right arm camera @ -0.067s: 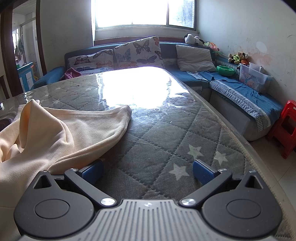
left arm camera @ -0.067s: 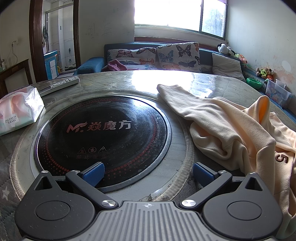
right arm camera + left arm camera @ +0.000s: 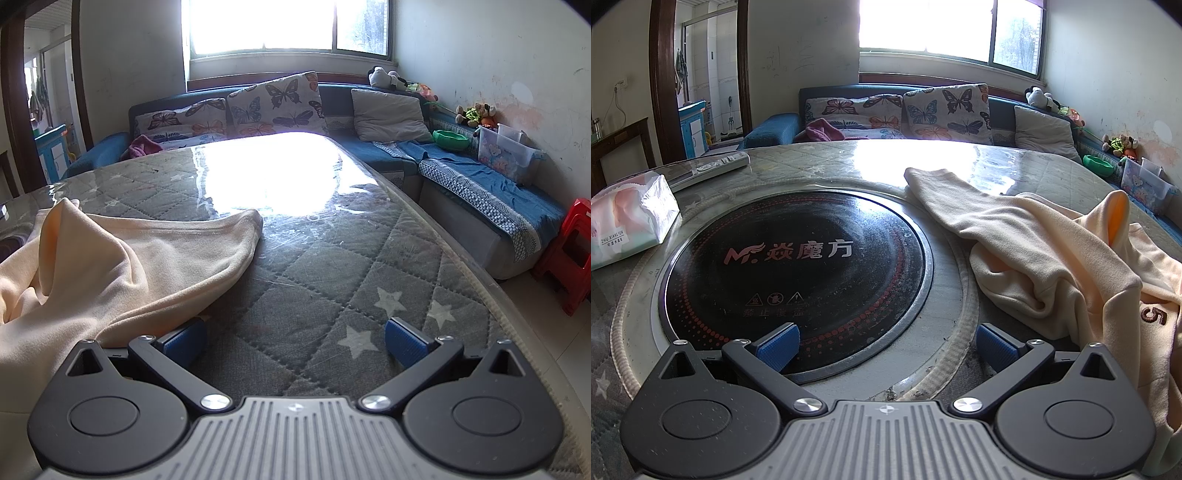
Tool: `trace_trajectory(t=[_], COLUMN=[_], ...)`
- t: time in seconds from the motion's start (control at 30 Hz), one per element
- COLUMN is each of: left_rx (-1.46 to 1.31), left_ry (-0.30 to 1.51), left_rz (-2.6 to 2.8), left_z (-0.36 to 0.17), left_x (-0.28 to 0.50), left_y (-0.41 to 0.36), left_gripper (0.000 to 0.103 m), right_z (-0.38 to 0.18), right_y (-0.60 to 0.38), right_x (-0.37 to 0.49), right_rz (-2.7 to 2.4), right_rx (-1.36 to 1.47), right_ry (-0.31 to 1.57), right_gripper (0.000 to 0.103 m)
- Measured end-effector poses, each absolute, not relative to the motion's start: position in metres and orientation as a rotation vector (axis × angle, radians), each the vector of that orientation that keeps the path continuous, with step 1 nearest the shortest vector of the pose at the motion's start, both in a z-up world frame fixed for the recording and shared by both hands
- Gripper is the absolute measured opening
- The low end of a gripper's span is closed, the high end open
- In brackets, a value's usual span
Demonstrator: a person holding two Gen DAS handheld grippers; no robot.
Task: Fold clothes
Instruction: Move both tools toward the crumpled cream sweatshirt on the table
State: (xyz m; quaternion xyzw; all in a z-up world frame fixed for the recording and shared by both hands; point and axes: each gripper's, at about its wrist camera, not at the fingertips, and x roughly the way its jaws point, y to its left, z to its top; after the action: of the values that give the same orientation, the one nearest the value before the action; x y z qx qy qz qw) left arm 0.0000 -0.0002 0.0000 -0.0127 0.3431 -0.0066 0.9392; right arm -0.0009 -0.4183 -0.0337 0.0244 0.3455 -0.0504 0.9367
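Note:
A cream, crumpled garment [image 3: 1052, 254] with a brown "5" on it lies on the table to the right of the black round cooktop [image 3: 790, 266]. One sleeve stretches toward the far side. My left gripper [image 3: 886, 347] hangs open over the cooktop's near rim, its right finger close beside the cloth, nothing between its pads. In the right wrist view the same garment [image 3: 122, 266] spreads over the left of the quilted table cover [image 3: 351, 266]. My right gripper [image 3: 295, 345] is open over bare cover, its left finger [image 3: 184, 341] at the cloth's edge.
A tissue pack [image 3: 628, 218] and a white remote [image 3: 709, 168] lie at the table's far left. A blue sofa with butterfly cushions [image 3: 908, 110] runs behind the table. A red stool [image 3: 569, 254] stands on the floor to the right, past the table edge.

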Motion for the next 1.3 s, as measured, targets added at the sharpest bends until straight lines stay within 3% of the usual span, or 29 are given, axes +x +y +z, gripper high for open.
trace_trajectory(t=[1.3], left_rx=[-0.008], left_ry=[0.761], left_rz=[0.016], left_z=[0.025], left_x=[-0.045], left_y=[-0.039], left_gripper=[0.103], right_z=[0.005], right_y=[-0.382], right_x=[-0.075], right_rz=[0.113], right_rx=[0.030], right_ry=[0.639], right_gripper=[0.103])
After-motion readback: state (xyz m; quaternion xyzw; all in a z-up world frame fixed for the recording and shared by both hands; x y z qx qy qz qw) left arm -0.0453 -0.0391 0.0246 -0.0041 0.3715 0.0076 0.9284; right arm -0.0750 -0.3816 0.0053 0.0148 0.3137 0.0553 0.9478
